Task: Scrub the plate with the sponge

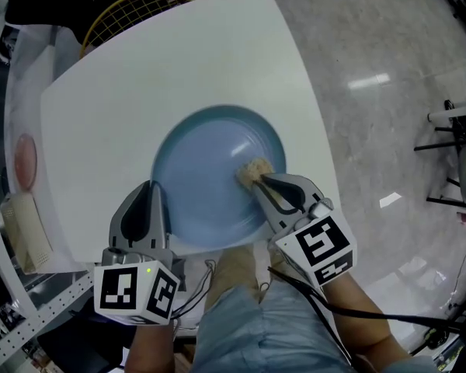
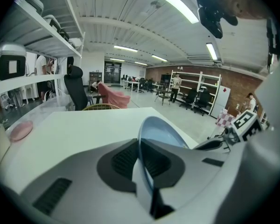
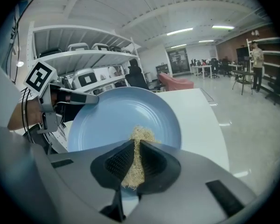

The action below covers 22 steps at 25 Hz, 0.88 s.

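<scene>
A light blue plate [image 1: 206, 177] lies on the white table [image 1: 124, 115], near its front edge. My left gripper [image 1: 157, 200] is shut on the plate's near-left rim [image 2: 144, 139], which runs edge-on between the jaws in the left gripper view. My right gripper [image 1: 258, 183] is shut on a tan fibrous sponge [image 1: 253, 169] and presses it on the right side of the plate's inner face [image 3: 112, 115]. In the right gripper view the sponge [image 3: 136, 148] sticks out from between the dark pads, and the left gripper [image 3: 91, 99] shows at the plate's far rim.
A pink round object [image 1: 25, 160] and a cream block [image 1: 27, 231] sit beside the table's left edge. A yellow wire chair back [image 1: 132, 10] stands beyond the far corner. Shelving [image 3: 84, 59] runs along the left. The person's legs [image 1: 256, 317] are below the table's front edge.
</scene>
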Each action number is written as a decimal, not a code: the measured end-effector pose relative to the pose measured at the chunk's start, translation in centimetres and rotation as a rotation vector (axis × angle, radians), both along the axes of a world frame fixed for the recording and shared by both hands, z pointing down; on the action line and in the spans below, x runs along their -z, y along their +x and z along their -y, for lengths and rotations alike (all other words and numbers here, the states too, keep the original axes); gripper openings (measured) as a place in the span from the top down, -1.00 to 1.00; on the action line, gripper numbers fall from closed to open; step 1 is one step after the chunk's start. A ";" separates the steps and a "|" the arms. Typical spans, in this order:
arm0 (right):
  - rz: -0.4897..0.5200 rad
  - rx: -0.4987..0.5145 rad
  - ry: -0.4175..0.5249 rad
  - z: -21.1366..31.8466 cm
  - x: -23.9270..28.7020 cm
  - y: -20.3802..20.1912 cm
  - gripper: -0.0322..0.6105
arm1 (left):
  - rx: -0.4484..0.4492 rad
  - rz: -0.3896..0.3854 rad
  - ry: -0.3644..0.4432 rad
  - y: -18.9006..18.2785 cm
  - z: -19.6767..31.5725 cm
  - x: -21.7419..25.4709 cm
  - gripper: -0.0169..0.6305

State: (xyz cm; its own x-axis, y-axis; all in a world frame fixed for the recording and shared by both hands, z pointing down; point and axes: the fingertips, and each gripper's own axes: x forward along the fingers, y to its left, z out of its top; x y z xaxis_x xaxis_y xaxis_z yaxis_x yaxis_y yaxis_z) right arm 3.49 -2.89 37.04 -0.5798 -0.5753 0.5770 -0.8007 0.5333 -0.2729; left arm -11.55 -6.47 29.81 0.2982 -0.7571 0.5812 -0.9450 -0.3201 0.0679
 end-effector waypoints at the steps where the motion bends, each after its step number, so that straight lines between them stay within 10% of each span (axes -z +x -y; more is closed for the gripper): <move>1: -0.004 -0.011 0.001 0.5 0.0 0.3 0.77 | -0.003 -0.002 0.000 0.1 0.1 0.0 0.87; 22: -0.028 0.022 0.115 8.1 3.6 -0.8 0.77 | -0.025 -0.039 -0.010 3.3 2.8 0.1 0.86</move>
State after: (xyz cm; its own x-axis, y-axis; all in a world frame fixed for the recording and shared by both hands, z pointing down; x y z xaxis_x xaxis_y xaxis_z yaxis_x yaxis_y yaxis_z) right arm 2.67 -10.96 33.44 -0.5774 -0.6261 0.5240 -0.7951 0.5771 -0.1865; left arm -8.25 -9.32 29.70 0.3400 -0.7432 0.5763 -0.9331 -0.3430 0.1082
